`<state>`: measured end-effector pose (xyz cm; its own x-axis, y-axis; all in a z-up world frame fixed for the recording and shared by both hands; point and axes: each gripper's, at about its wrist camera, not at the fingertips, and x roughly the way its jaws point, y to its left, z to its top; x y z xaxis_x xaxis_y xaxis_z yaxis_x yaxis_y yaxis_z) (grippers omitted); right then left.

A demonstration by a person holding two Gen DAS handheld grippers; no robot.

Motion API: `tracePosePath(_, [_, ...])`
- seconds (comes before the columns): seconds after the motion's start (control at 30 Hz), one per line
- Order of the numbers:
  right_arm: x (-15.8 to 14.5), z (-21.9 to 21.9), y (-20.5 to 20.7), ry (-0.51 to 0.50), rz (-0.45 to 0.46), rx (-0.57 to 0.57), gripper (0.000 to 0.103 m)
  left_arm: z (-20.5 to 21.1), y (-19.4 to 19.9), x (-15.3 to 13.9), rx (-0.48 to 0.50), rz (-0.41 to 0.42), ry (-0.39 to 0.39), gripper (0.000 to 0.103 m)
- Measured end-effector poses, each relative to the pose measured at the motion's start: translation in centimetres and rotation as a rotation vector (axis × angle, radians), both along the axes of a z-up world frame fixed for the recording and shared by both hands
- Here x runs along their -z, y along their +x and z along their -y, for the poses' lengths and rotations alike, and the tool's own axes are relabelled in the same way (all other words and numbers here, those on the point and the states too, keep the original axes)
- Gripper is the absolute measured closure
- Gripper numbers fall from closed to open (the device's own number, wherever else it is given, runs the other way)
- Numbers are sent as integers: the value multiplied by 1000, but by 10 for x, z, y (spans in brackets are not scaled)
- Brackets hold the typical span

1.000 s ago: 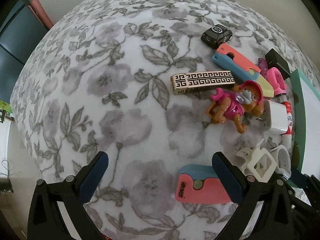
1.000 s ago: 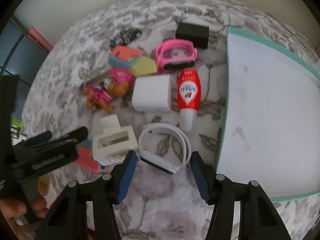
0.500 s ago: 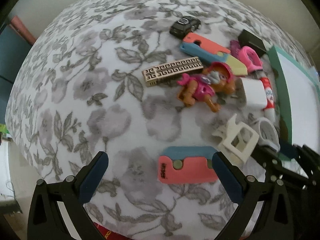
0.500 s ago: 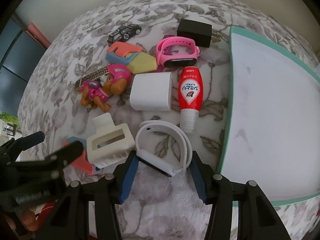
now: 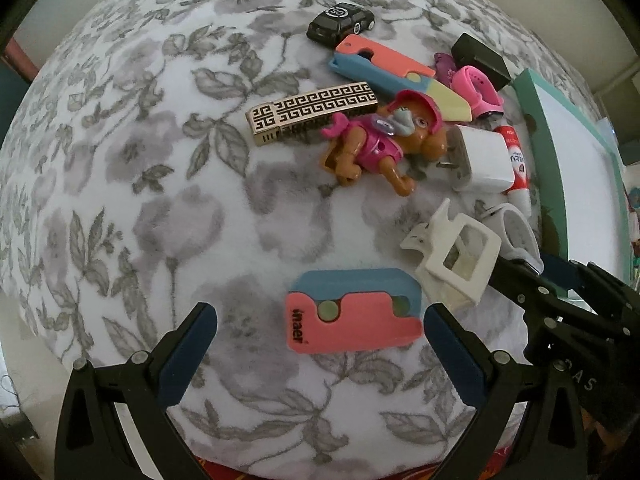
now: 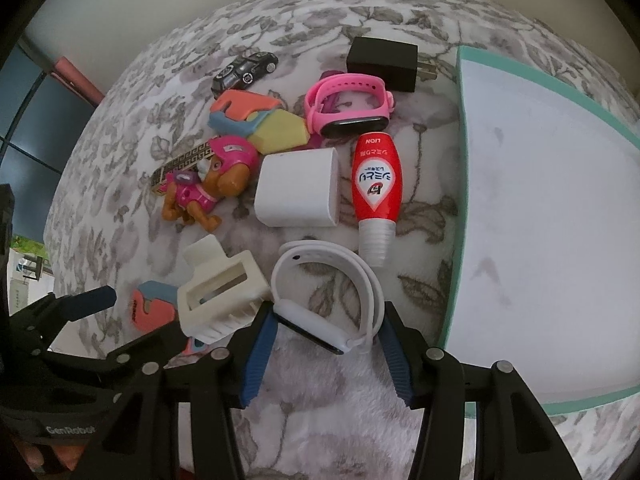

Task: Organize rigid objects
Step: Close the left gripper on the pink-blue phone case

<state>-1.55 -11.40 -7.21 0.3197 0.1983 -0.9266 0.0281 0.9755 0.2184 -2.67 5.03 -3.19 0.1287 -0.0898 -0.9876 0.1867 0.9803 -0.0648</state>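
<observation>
Left hand-held gripper [image 5: 320, 344] downward, jaws wide apart; right hand-held gripper [image 6: 326, 338] steeply down, half-spread.

- Left half of the floral cloth [image 5: 132, 184] bare; wide free approach from that side.
- Pink-and-blue block [image 5: 354, 312] lies alone between the wide-set jaws of the left gripper [image 5: 320, 356], cloth open to its left.
- White claw clip [image 5: 452, 258] just beside the block's right corner; right gripper [image 6: 326, 354] crowds in beyond it.
- White wristband [image 6: 328, 280] sits between the right gripper's fingers, clip [image 6: 220, 294] close on one side, teal-rimmed tray [image 6: 460, 184] on the other.
- Cluster behind is tight: toy dog [image 6: 208, 188], white charger [image 6: 296, 188], red bottle [image 6: 376, 188], pink watch [image 6: 348, 104], patterned bar [image 5: 316, 112]; little gap between them.
- Toy car [image 5: 342, 24] and black adapter [image 6: 382, 64] stand at the far edge, reachable from above.
</observation>
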Motion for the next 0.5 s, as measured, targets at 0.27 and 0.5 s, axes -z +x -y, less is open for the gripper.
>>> tracePosePath(0.27, [1, 1, 1, 8, 0, 13, 49, 8, -1, 4, 29, 4, 14, 1])
tracePosePath(0.5, [1, 2, 1, 8, 0, 17, 49, 6, 7, 11, 37, -6, -5, 1])
